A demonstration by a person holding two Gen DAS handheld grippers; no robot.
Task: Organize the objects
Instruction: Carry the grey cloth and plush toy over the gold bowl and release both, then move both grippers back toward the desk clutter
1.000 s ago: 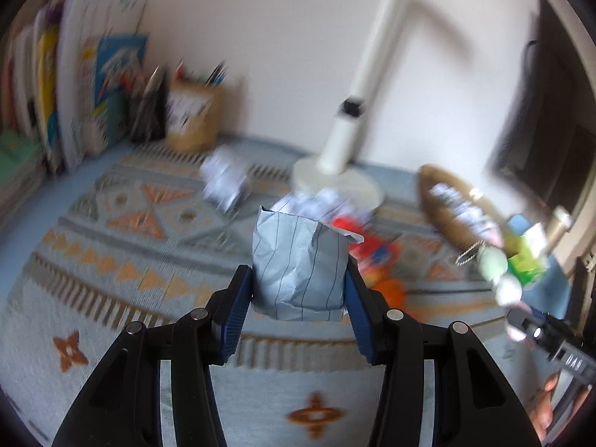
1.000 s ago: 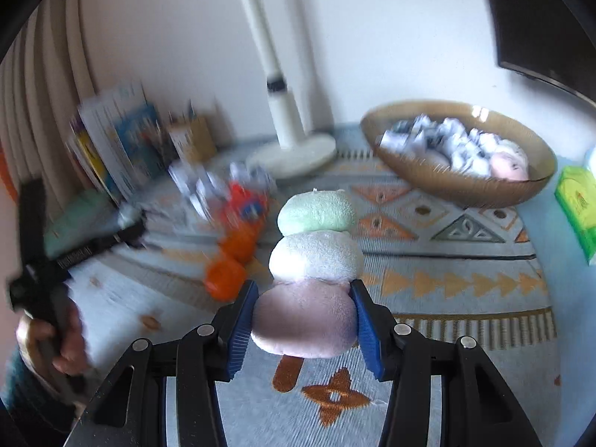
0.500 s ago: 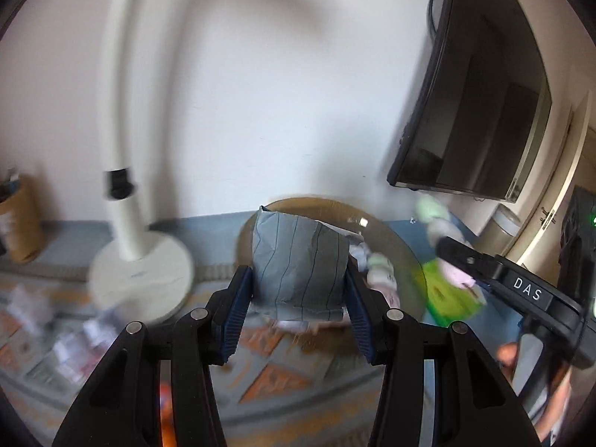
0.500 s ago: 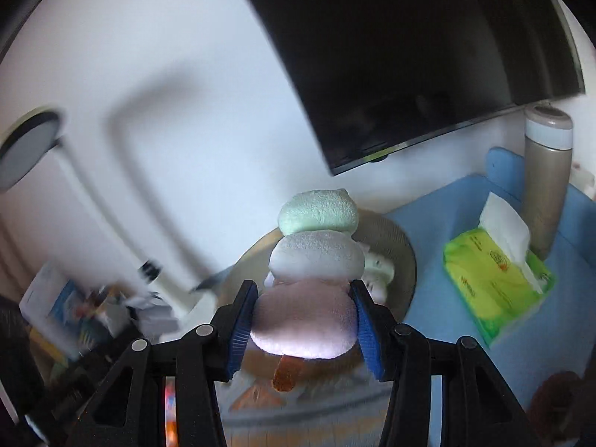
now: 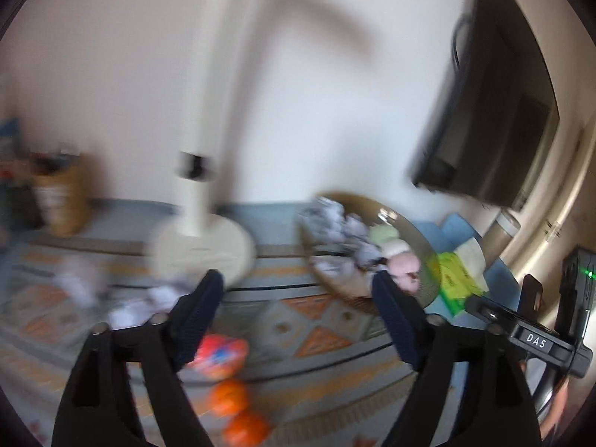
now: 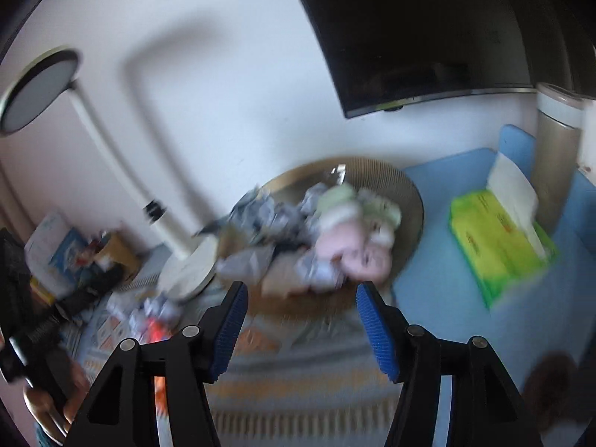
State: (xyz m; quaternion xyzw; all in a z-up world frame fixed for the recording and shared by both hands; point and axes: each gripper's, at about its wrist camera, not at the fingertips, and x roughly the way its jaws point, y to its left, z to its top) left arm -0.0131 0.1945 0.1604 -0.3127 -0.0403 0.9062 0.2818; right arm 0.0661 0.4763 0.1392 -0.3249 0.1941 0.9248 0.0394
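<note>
Both views are motion-blurred. A round woven basket (image 6: 406,190) (image 5: 409,223) holds several crumpled paper balls (image 6: 275,212) (image 5: 331,216) and a green, white and pink plush toy (image 6: 350,227) (image 5: 398,257). My right gripper (image 6: 300,320) is open and empty, just in front of the basket. My left gripper (image 5: 298,309) is open and empty, to the left of the basket. More paper balls (image 5: 82,283) and orange fruits (image 5: 231,395) lie on the patterned mat (image 5: 316,335).
A white lamp base (image 5: 201,249) stands left of the basket. A green tissue box (image 6: 499,238) and a beige bottle (image 6: 555,156) sit right of it on blue cloth. A dark monitor (image 6: 428,29) hangs above. A pen holder (image 5: 59,201) and books are far left.
Both grippers have opened. The folded striped paper left my left gripper and the plush toy left my right gripper; the plush toy now lies in the basket. Both cameras have swung.
</note>
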